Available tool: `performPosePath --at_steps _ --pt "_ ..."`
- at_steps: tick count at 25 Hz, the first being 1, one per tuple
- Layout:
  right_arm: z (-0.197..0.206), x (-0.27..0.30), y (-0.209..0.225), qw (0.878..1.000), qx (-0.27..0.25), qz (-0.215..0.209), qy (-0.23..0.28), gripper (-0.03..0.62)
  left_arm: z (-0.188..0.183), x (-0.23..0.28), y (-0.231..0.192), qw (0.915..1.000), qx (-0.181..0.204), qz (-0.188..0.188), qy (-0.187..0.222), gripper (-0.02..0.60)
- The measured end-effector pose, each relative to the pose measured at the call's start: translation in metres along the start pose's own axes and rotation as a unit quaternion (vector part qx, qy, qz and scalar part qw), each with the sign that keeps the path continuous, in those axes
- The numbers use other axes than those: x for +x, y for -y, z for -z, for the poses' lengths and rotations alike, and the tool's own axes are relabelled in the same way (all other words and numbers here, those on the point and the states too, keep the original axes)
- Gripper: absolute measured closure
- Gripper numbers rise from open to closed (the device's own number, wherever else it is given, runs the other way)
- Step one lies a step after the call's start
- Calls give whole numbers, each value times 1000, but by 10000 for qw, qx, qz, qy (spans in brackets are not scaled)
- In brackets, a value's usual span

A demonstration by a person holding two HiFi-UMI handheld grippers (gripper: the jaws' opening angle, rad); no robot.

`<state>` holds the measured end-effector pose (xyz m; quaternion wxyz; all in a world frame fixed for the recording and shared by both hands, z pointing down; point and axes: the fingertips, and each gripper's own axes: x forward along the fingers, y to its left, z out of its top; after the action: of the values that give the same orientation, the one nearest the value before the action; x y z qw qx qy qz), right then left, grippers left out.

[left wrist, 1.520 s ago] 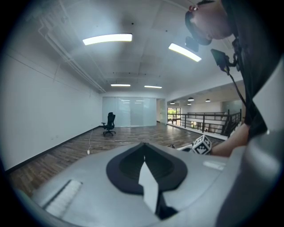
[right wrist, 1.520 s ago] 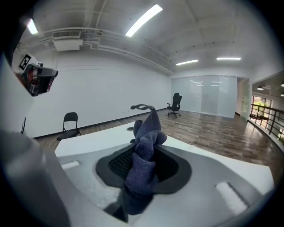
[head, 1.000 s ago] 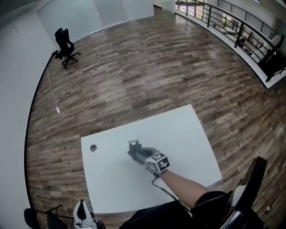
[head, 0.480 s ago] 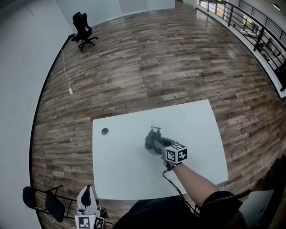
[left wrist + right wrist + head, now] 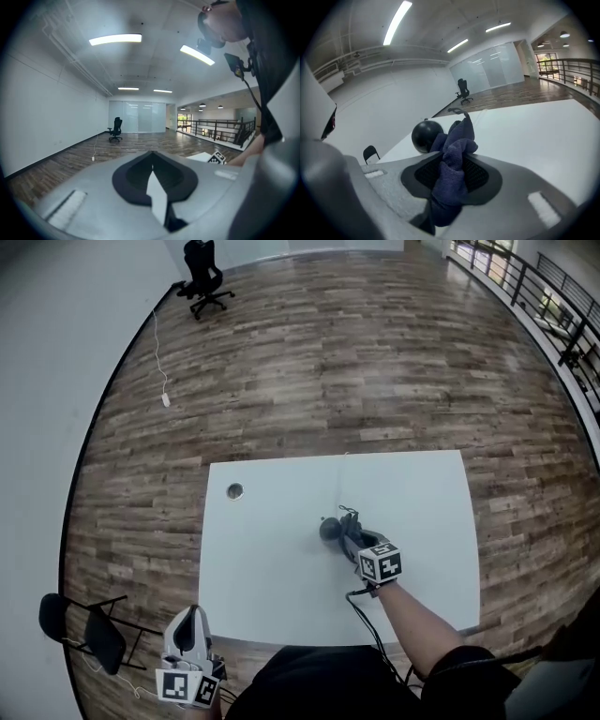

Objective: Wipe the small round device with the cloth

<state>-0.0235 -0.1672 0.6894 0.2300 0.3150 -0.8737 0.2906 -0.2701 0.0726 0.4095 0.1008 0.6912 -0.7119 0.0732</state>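
right tongs (image 5: pixel 451 161) clamp the cloth (image 5: pixel 458 137) beside the round device (image 5: pixel 424 135), left tongs (image 5: pixel 152 158) closed, empty

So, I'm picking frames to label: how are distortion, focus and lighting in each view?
Head view: strong fisheye, the table bows at its edges. Right gripper view: dark round vignette, the cloth near the lens is soft, the round device sharper. Left gripper view: ceiling lights blown out, foreground soft.

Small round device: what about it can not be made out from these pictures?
Right gripper view: the cloth covers the right side of the small round device; whether they touch is unclear.
Head view: it is too small to show surface details.
Left gripper view: it is out of frame.
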Motion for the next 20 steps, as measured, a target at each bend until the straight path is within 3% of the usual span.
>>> performPosePath --at_steps 2,4,7,10,12,15,18,20 --pt "17 -1 0 9991 -161 -46 -395 484 2 5 4 10000 -26 23 6 574" --pt "22 -8 0 9985 -234 -38 -485 484 4 13 4 10000 -58 53 17 574" --pt "-14 -34 1 9963 -812 225 186 484 4 35 3 9998 -29 173 82 574" --pt "-70 -57 -16 9775 -1791 397 1044 484 -4 64 2 9990 116 357 250 574" --pt "-91 -58 -29 9696 -2055 362 1278 484 -14 84 4 9979 207 457 404 574" --pt "-94 -43 -36 9712 -2085 273 1125 484 -30 117 18 9937 578 757 597 574" --pt "-84 -31 -42 9734 -2099 245 889 482 -40 154 40 9830 1082 1326 662 575" --pt "-78 -30 -47 9722 -2176 302 804 484 -42 178 53 9776 1135 1660 625 575"
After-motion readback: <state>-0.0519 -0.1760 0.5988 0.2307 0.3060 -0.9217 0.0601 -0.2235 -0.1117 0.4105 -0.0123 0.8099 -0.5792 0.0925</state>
